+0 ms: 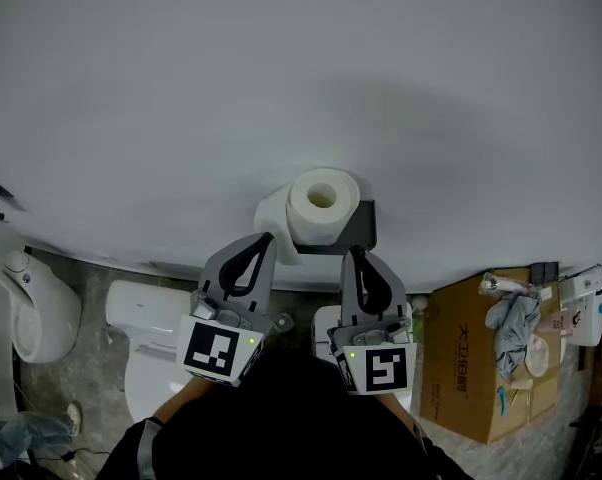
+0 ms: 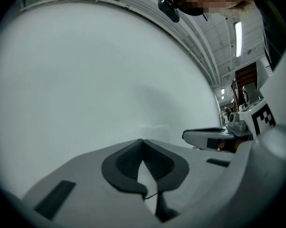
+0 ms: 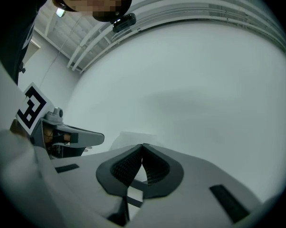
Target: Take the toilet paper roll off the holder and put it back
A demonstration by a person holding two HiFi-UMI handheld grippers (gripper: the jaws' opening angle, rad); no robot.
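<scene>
Left tongs (image 1: 269, 238) closed, right tongs (image 1: 352, 253) closed, cardboard box (image 1: 469, 373) print illegible.

1. toilet paper roll (image 1: 323, 203): soft white paper, matt.
2. holder (image 1: 362, 224): dark, matt.
3. wall (image 1: 281, 68): smooth, matt white.
4. box (image 1: 471, 368) at four o'clock: brown cardboard.
5. toilet (image 1: 146, 313) at eight o'clock: glossy white.

The left gripper (image 1: 268, 238) and right gripper (image 1: 353, 253) are matt grey plastic, their fingers (image 2: 126, 163) lined with black ribbed pads. Each carries a white cube (image 1: 219, 351) printed with black square markers, and a small green light (image 1: 252, 341). The person's clothing (image 1: 281, 418) looks black, perhaps with a grey cuff band (image 1: 144, 450).
</scene>
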